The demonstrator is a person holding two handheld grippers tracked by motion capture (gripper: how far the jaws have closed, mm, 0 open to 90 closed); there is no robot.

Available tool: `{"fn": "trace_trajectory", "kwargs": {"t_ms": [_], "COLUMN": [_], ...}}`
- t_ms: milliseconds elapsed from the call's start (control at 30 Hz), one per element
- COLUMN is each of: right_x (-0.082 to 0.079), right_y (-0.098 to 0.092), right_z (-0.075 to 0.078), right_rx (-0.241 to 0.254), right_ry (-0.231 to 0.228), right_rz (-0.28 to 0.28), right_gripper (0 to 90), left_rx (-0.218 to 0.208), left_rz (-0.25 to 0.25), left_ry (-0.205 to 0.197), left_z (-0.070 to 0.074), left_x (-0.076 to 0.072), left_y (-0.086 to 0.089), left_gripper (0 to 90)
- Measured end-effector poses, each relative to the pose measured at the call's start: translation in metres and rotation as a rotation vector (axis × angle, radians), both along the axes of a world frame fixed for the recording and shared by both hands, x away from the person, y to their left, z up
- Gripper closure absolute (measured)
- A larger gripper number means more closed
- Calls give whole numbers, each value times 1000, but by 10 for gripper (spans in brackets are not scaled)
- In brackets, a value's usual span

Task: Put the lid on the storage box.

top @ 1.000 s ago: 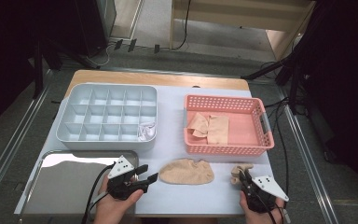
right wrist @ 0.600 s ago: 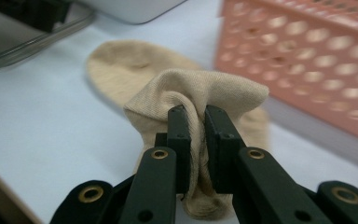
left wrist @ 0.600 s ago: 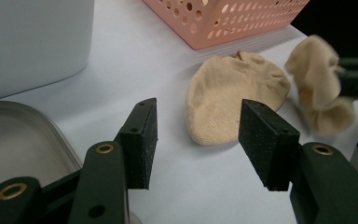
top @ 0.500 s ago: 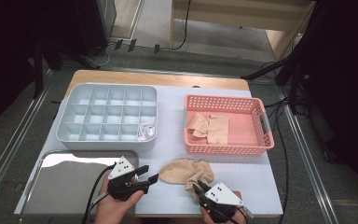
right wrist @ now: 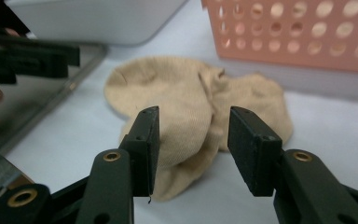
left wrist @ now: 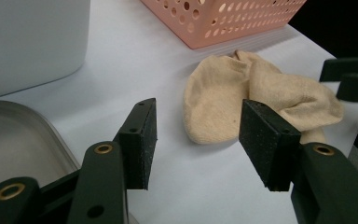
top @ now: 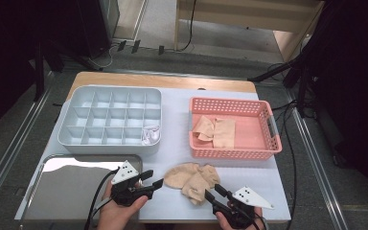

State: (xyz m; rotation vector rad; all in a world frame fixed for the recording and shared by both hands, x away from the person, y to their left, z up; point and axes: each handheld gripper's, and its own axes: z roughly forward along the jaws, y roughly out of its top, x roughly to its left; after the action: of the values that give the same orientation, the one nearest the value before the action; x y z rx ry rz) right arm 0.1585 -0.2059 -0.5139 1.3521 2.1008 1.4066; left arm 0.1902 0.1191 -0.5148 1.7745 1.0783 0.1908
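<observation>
Two beige socks (top: 191,176) lie bunched together on the white table top near its front edge, one overlapping the other. My left gripper (top: 152,178) is just left of them, jaws apart with nothing between; in the left gripper view (left wrist: 198,121) the socks (left wrist: 223,88) lie a little ahead. My right gripper (top: 213,190) points at the pile from the front right. Its jaws have just been opening. In the right gripper view (right wrist: 193,116) the near sock (right wrist: 168,88) lies on the table between and beyond the pads, which stand clear of it.
A pink basket (top: 268,143) at the right holds more beige socks (top: 215,132). A grey compartment box (top: 76,108) at the back left has a white bundle (top: 149,135) in one corner cell. A metal tray (top: 67,187) sits at the front left.
My right gripper came in from the right carrying a sock, laid it against the sock in the middle and opened its jaws. The left gripper stayed where it was.
</observation>
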Motion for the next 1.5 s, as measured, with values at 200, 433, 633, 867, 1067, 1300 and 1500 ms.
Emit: {"fn": "trace_trajectory", "kwargs": {"t_ms": [200, 433, 633, 867, 1067, 1300, 1500], "right_x": [1, 1, -1, 14, 31, 23, 12], "right_y": [11, 16, 4, 47, 72, 39, 0], "right_z": [-1, 3, 23, 29, 31, 33, 18], "right_rx": [59, -2, 68, 22, 34, 79, 88], "right_ry": [34, 35, -13, -24, -50, -85, -34], "right_rz": [13, 14, 28, 140, 209, 108, -6], "right_gripper": [566, 868, 872, 872, 756, 703, 703], "left_rx": [0, -11, -28, -37, -29, -25, -15], "left_rz": [-11, -20, -47, -101, -131, -143, -152], "left_ry": [1, -6, -17, -33, -36, -38, -41], "left_z": [0, 1, 3, 5, 3, 1, 1], "left_x": [-1, -2, -4, -7, -7, -5, -7], "left_y": [-1, -1, -2, -3, -6, -11, -18], "left_gripper": [485, 499, 497, 495, 488, 488, 486]}}
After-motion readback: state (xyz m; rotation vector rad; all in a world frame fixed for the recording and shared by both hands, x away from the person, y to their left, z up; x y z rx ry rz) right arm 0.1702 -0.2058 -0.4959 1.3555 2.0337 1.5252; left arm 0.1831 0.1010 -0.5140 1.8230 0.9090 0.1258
